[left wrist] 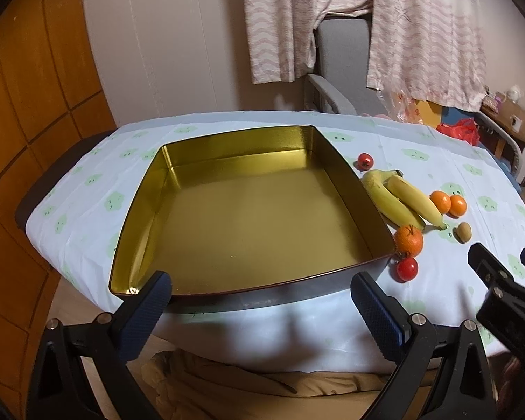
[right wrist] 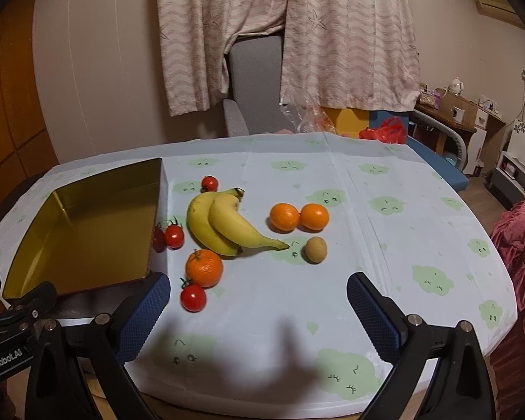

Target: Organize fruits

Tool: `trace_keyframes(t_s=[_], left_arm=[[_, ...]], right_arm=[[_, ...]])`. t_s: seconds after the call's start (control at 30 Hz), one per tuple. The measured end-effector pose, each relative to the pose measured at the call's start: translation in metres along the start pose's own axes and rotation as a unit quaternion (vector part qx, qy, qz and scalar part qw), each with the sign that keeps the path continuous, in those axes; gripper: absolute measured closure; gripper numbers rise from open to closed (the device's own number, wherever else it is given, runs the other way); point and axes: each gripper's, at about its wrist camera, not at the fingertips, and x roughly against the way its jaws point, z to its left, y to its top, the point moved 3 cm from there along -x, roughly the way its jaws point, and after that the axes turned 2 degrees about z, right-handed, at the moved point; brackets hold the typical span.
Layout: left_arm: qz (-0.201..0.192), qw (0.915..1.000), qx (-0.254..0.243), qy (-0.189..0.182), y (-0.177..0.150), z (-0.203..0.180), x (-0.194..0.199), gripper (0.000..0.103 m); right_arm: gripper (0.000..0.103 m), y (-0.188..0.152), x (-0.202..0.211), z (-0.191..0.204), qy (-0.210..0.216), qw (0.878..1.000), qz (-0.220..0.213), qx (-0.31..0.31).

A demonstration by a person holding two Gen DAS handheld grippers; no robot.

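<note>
No fruit is yet being held, so the opening step of the sorting is judged to be in hand. The gold tin [left wrist: 248,217] is lying empty on the cloud-print tablecloth [right wrist: 385,245], and every fruit is lying outside it, to its right. The left gripper [left wrist: 262,301] is being held at the near wall of the tin with its jaws spread wide and nothing between them; the right gripper [right wrist: 259,308] is being held above bare cloth near the table's front edge, its jaws likewise released and empty. The nearest tomato [right wrist: 193,297] is lying just beside the right gripper's left finger, with the large orange [right wrist: 204,267] touching or nearly touching it behind. The bananas [right wrist: 227,225], two smaller oranges [right wrist: 299,216], a brown round fruit [right wrist: 315,250] and further tomatoes [right wrist: 174,235] are lying farther back. A first pick is probably being called for: the right gripper would be brought over a near fruit, closed gently so that it does not roll, then carried left into the tin.
</note>
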Motion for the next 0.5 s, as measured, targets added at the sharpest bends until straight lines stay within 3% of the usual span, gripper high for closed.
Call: trace_keyframes(t_s=[0.23, 0.5], left_arm=[[-0.015, 0.9992, -0.037, -0.004, -0.002, -0.016, 0.007, 0.0], [-0.013, 0.998, -0.05, -0.037, -0.005, -0.028, 0.009, 0.0]], right_arm=[[0.0, -0.003, -0.015, -0.02, -0.021, 0.999, 0.036, -0.02], [0.001, -0.004, -0.021, -0.032, -0.024, 0.998, 0.043, -0.033]])
